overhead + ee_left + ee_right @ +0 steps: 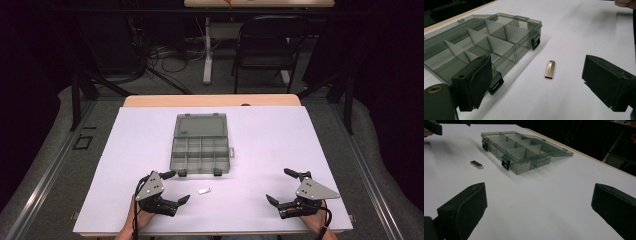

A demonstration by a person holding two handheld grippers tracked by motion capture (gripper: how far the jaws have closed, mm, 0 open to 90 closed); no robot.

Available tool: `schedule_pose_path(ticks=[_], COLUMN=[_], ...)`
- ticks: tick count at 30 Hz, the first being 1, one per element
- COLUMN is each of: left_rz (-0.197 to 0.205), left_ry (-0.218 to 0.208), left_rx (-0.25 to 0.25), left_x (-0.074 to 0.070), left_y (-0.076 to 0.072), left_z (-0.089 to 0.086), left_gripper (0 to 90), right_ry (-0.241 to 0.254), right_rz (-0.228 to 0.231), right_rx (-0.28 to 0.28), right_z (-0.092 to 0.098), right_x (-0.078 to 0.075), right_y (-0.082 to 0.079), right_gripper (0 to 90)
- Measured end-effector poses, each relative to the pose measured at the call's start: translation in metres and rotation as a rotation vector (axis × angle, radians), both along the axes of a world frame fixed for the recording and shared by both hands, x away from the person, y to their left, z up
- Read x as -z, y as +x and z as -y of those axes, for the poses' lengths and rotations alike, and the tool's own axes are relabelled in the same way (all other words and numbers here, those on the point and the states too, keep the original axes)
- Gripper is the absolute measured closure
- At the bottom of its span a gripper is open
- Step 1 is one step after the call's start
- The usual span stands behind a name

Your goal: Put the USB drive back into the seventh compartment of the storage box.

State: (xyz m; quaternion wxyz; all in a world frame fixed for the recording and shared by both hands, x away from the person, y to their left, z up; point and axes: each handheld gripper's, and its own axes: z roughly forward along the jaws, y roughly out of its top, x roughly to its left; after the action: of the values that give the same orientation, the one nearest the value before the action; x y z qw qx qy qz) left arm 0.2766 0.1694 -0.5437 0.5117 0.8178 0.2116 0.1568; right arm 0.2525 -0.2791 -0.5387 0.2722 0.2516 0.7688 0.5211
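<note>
A grey see-through compartment box [200, 148] lies open on the white table, lid folded back; its cells [471, 47] look empty. A small silver USB stick [203, 190] lies on the table just in front of the box [524, 150]. My left gripper [177, 186] rests open at the near left, the stick [549, 69] a short way ahead between its jaws. My right gripper [280, 186] stands open at the near right, nothing between its fingers; the stick [477, 164] lies far to its left.
The white sheet [270, 130] covers the tabletop, with a wooden edge [210, 100] at the far side. A black chair [267, 45] and cables stand on the floor beyond. Two black latches [496, 83] hang on the box's near wall.
</note>
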Motion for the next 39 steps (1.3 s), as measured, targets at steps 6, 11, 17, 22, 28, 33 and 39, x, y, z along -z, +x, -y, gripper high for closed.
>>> schedule_pose_path(ticks=[6, 11, 17, 22, 28, 33, 39], left_rz=[-0.012, -0.022, -0.034, -0.036, -0.04, -0.047, -0.064], left_ry=[0.019, 0.036, 0.062, 0.078, 0.096, 0.111, 0.13], left_rx=[0.018, 0.036, 0.055, 0.069, 0.088, 0.102, 0.127], left_x=[0.002, 0.003, 0.004, 0.005, 0.006, 0.007, 0.011], left_y=[0.004, 0.007, 0.012, 0.015, 0.019, 0.022, 0.028], left_z=[0.006, 0.013, 0.022, 0.028, 0.034, 0.039, 0.046], left_gripper=[9.9, 9.9, 9.9, 10.0, 10.1, 10.2, 14.0], right_ry=[-0.001, 0.0, -0.001, -0.004, -0.004, -0.004, -0.004], right_rz=[0.0, 0.0, -0.004, -0.009, -0.012, -0.008, -0.01], right_rx=[0.0, 0.001, -0.001, -0.002, -0.004, -0.006, -0.007], right_z=[0.0, 0.0, 0.0, 0.001, 0.001, 0.0, 0.0], right_x=[0.0, 0.0, 0.0, 0.0, 0.0, 0.0, 0.0], right_y=[0.0, 0.0, 0.0, 0.001, 0.001, 0.0, 0.0], right_gripper=[0.0, 0.0, 0.0, 0.0, 0.0, 0.0, 0.0])
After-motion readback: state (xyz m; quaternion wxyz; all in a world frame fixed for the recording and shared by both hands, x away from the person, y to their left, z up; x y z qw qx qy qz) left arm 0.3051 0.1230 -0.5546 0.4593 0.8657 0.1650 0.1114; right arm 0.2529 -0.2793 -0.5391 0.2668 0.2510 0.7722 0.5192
